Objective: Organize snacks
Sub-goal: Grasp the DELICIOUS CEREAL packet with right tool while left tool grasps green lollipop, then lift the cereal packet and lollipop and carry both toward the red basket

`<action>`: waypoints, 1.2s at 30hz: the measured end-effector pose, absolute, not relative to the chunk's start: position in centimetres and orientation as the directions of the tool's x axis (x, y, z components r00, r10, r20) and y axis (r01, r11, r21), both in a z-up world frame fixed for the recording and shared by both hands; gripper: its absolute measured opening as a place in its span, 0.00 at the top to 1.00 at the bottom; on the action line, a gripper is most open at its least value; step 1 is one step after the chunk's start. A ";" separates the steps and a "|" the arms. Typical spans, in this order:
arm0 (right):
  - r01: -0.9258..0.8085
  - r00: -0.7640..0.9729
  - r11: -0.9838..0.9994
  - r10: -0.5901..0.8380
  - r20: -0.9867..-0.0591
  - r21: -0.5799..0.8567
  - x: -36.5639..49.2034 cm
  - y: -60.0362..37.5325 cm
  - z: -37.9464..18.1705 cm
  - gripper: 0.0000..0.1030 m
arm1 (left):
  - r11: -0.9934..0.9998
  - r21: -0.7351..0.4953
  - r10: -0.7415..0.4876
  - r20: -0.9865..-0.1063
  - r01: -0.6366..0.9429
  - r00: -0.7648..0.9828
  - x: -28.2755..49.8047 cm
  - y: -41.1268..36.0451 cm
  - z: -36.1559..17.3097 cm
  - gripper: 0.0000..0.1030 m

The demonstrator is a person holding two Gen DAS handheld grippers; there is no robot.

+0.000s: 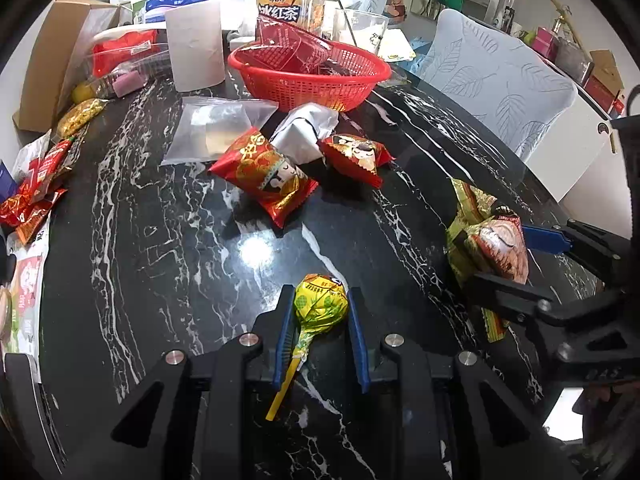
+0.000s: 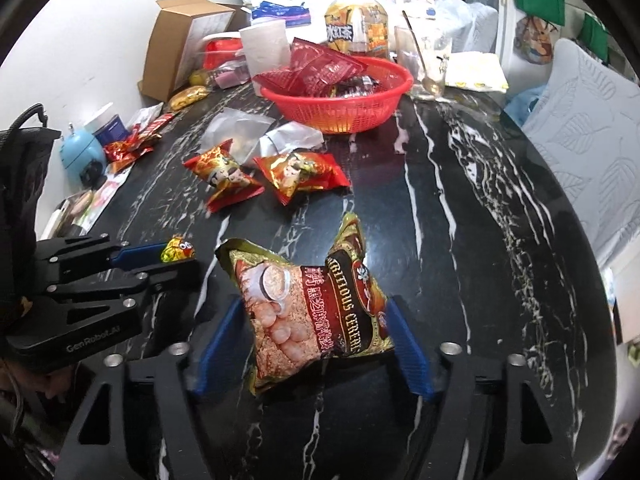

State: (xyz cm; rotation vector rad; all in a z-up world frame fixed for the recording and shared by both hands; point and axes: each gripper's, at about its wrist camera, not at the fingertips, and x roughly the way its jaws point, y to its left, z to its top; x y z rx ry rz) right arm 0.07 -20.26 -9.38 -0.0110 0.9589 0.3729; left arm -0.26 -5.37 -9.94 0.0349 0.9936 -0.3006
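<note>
- Left fingers (image 1: 320, 312) clamp a lollipop (image 1: 320, 304); right fingers (image 2: 310, 320) grip a cereal packet (image 2: 312, 312).
- Red basket (image 1: 352, 80) sits at upper centre, straight ahead across the surface (image 1: 160, 260), the right hand slightly nearer.

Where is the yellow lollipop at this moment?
The lollipop is clamped in the left gripper, low in the left wrist view, above the black marble table.

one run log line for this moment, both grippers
left gripper: shut on lollipop | right gripper: shut on cereal packet | basket: ahead
</note>
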 end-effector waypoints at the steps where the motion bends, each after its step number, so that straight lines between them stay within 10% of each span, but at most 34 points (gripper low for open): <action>1: -0.302 0.508 0.940 0.298 -0.809 0.157 0.4 -20.3 -9.7 0.22 | 0.959 -0.108 -0.233 -0.830 0.264 0.507 -0.2 -5.3 -10.0 0.76; 16: -0.309 0.512 0.937 0.309 -0.801 0.164 1.1 -20.4 -10.2 0.41 | 0.957 -0.100 -0.234 -0.819 0.272 0.523 -0.1 -5.3 -9.5 0.76; 36: -0.387 0.508 0.889 0.426 -0.749 0.244 1.4 -20.1 -6.6 0.41 | 0.940 -0.095 -0.287 -0.744 0.328 0.604 0.8 -6.2 -4.3 0.76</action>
